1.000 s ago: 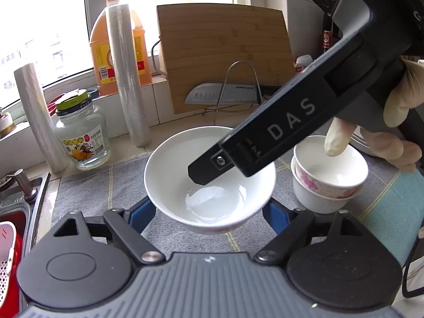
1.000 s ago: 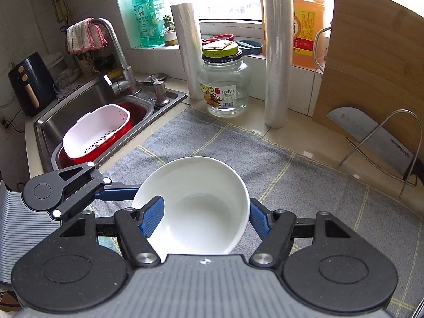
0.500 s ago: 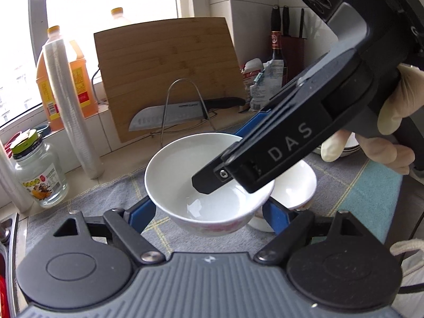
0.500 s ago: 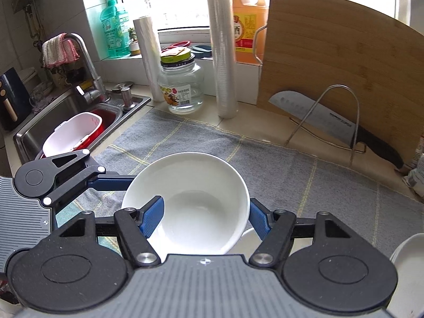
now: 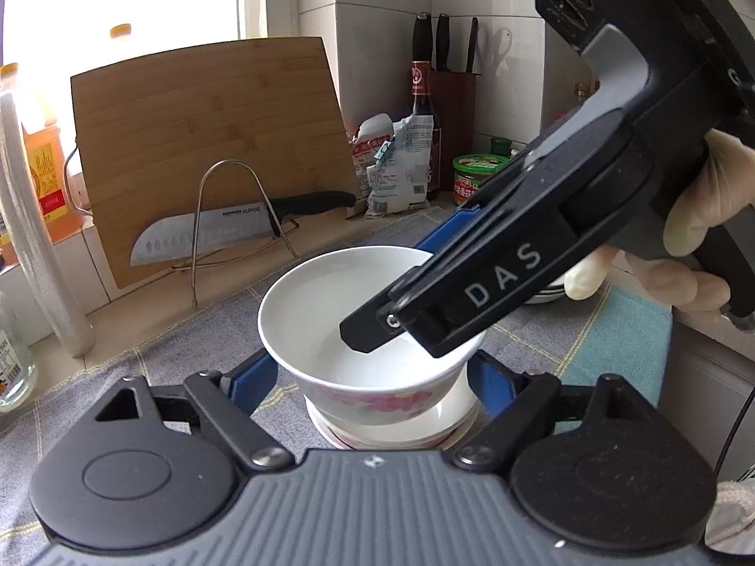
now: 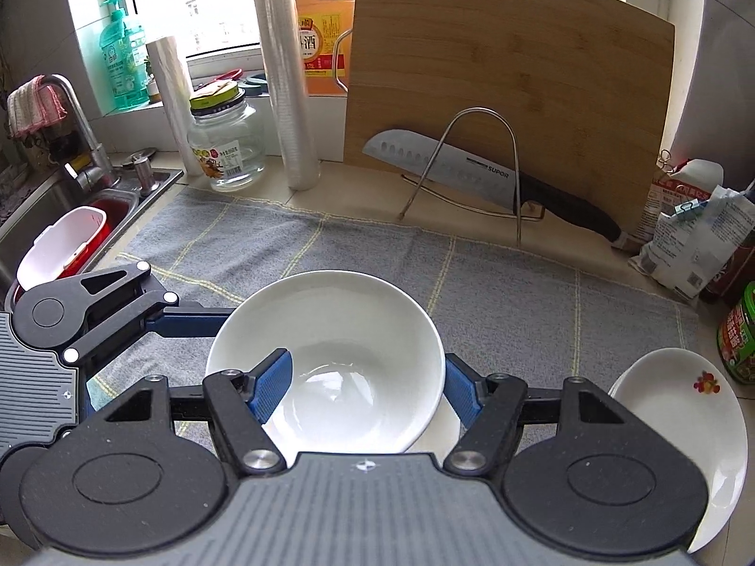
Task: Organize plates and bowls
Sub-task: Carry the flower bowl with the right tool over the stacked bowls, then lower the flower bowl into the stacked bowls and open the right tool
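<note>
My right gripper (image 6: pixel 363 379) has one blue finger inside the white bowl (image 6: pixel 330 330) and one outside, seemingly pinching its wall. My left gripper (image 5: pixel 373 377) straddles the same bowl, though whether it is gripping I cannot tell. The bowl hangs directly above the stacked bowls (image 5: pixel 391 429) on the grey towel (image 6: pixel 495 292); I judge the move is straight down.

Open grey mat (image 6: pixel 358 254) ahead — knife rack (image 6: pixel 476 174) behind, white plate (image 6: pixel 679 420) crowding the right.
</note>
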Demonstrator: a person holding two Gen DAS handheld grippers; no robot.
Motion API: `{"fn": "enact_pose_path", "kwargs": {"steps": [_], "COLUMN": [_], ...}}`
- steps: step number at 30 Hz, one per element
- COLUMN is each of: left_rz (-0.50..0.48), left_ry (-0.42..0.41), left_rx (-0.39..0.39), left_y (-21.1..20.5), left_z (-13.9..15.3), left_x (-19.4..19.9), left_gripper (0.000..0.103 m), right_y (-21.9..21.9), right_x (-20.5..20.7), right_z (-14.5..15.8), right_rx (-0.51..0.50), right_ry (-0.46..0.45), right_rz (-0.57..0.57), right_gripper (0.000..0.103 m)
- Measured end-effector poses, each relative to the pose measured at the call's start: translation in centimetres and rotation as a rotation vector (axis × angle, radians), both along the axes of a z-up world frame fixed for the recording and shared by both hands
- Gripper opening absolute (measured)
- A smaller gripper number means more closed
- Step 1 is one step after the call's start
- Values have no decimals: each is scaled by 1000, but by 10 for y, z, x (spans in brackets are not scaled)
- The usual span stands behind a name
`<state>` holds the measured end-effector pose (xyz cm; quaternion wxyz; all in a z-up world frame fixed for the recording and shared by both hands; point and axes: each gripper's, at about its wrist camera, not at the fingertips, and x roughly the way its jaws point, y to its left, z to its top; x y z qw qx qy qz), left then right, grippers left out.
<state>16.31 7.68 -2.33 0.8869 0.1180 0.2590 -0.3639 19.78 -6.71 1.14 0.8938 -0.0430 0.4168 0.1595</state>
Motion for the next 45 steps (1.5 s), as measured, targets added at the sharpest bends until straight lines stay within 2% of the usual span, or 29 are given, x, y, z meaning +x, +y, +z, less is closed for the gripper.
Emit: {"fn": "enact_pose_path", "kwargs": {"steps": [20, 30, 33, 37, 40, 45], "left_rz": [4, 1, -2, -2, 3, 27], "left_ry": [62, 58, 57, 16, 14, 26], "left_rx": [30, 21, 20, 23, 25, 31], "left_y": [-15, -14, -14, -10, -5, 7], "left_z": [-21, -23, -23, -20, -18, -16], "left_x": [5, 5, 4, -2, -3, -3], "left_gripper": [87, 88, 90, 100, 100, 100], "right_y": [-11, -11, -10, -9, -10, -13], "right_x": [8, 10, 10, 7, 5, 0], "right_z": [-22, -25, -26, -24, -20, -14], "right_rx": [0, 0, 7, 10, 24, 38], "right_ry": [70, 76, 79, 58, 42, 13], "right_rz": [-14, -17, -12, -7, -8, -12], "right_gripper": [74, 75, 81, 91, 98, 100]}}
